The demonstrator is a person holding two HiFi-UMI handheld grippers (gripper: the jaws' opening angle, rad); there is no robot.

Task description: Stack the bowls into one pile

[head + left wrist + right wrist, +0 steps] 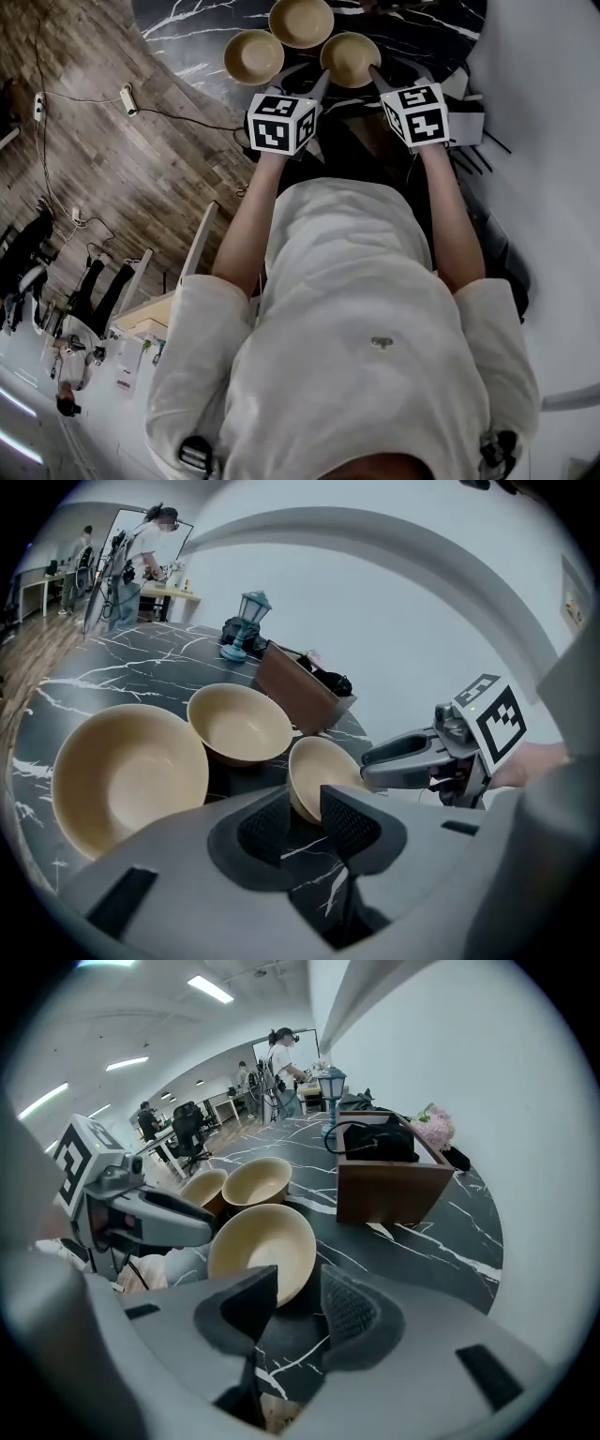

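Observation:
Three tan bowls stand on the black marble table: a left bowl, a far bowl and a near right bowl. Both grippers hang at the near right bowl. My left gripper sits at its left side; in the left gripper view the jaws stand apart with that bowl's near rim in the gap. My right gripper is at its right side; in the right gripper view its jaws straddle the bowl's rim, and the pads do not visibly press on it.
A brown wooden box holding a black bag stands behind the bowls, with a small lantern and pink flowers beyond it. The table's rounded edge runs close under the grippers. People stand in the room's background.

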